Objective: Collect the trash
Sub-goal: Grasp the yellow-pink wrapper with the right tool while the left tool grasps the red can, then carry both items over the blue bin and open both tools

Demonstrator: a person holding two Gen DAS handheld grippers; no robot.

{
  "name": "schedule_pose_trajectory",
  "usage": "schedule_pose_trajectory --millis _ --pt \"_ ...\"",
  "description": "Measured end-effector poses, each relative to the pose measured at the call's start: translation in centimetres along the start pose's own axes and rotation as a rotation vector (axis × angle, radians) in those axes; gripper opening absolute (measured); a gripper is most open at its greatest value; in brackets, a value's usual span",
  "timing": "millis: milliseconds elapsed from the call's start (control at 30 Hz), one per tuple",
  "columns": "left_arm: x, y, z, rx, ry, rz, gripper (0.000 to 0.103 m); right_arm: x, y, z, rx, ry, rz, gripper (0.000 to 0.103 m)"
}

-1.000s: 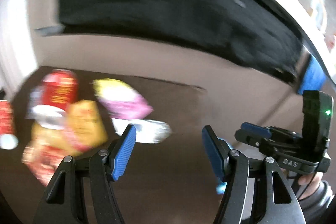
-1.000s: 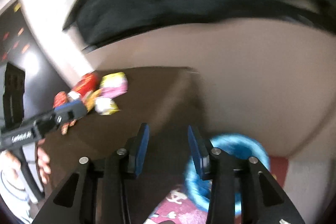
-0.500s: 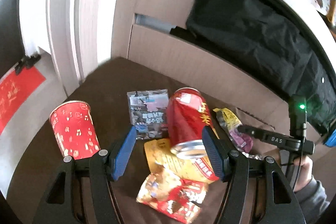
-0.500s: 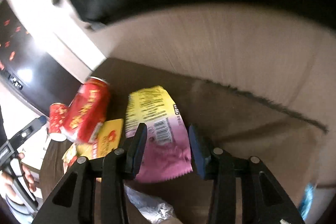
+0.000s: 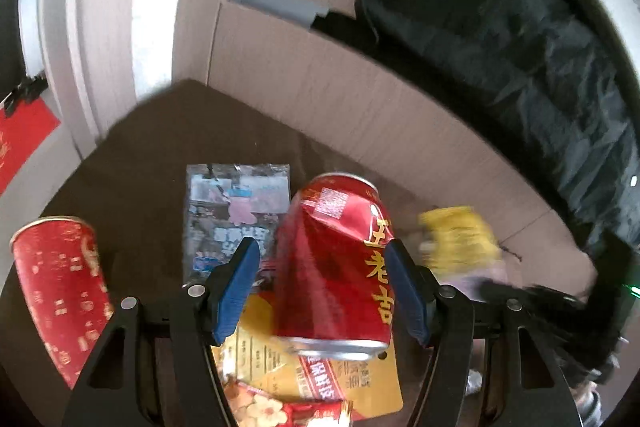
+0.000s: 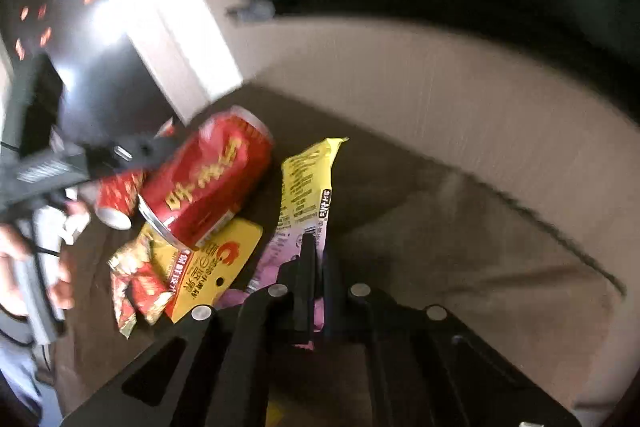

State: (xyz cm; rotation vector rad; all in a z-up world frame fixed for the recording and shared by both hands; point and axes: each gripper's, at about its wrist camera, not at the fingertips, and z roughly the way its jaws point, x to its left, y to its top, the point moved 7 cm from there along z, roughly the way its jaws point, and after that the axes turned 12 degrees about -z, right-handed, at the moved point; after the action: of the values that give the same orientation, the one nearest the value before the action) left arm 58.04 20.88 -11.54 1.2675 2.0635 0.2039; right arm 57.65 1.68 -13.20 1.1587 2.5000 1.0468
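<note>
A dented red drink can (image 5: 336, 267) lies on a pile of wrappers on the dark brown table (image 5: 132, 155). My left gripper (image 5: 324, 287) is open, its blue pads on either side of the can without closing on it. The can also shows in the right wrist view (image 6: 208, 183). My right gripper (image 6: 316, 267) is shut on the yellow and pink snack wrapper (image 6: 304, 183), which rises between its jaws. That wrapper shows blurred in the left wrist view (image 5: 456, 239).
A red paper cup (image 5: 60, 291) stands left of the can. A grey printed packet (image 5: 236, 211), a yellow packet (image 6: 216, 267) and a red-gold wrapper (image 6: 136, 283) lie around the can. A beige panel (image 5: 360, 99) and black cloth (image 5: 520, 27) back the table.
My left gripper has moved in around the red can. My right gripper has come down on the yellow and pink wrapper and shut on it.
</note>
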Motion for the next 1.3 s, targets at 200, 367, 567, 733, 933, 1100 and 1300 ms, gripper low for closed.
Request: schedule_pose_trajectory --millis 200,367,567,733,933,1100,1300 --pt "0.3 0.5 2.5 0.049 0.053 -0.067 0.065 -0.8 -2.0 -6.5 -0.07 -0.008 0.012 0.002" --pt "-0.9 -0.5 4.5 0.155 0.002 -0.093 0.064 -1.4 -3.0 -9.4 -0.071 -0.016 0.0 0.002" --pt "-3.1 -2.0 4.2 0.14 0.03 -0.046 0.054 -0.9 -4.2 -8.7 -0.05 -0.013 -0.008 0.003" --pt "-5.8 -3.3 0.3 0.053 0.007 0.034 0.053 -1.6 -5.6 -10.4 -0.07 -0.05 -0.003 0.003" --pt "-13.0 -9.4 -3.4 0.036 -0.077 0.175 0.054 -3.3 -7.2 -15.6 -0.162 -0.112 0.067 0.003" --pt "-20.5 -16.1 -4.0 0.03 -0.151 0.28 0.054 -5.8 -10.2 -21.1 -0.198 -0.232 0.122 0.003" --pt "-26.3 -25.2 -1.3 0.182 -0.211 0.309 0.054 -9.9 -16.1 -26.4 -0.177 -0.356 0.212 0.003"
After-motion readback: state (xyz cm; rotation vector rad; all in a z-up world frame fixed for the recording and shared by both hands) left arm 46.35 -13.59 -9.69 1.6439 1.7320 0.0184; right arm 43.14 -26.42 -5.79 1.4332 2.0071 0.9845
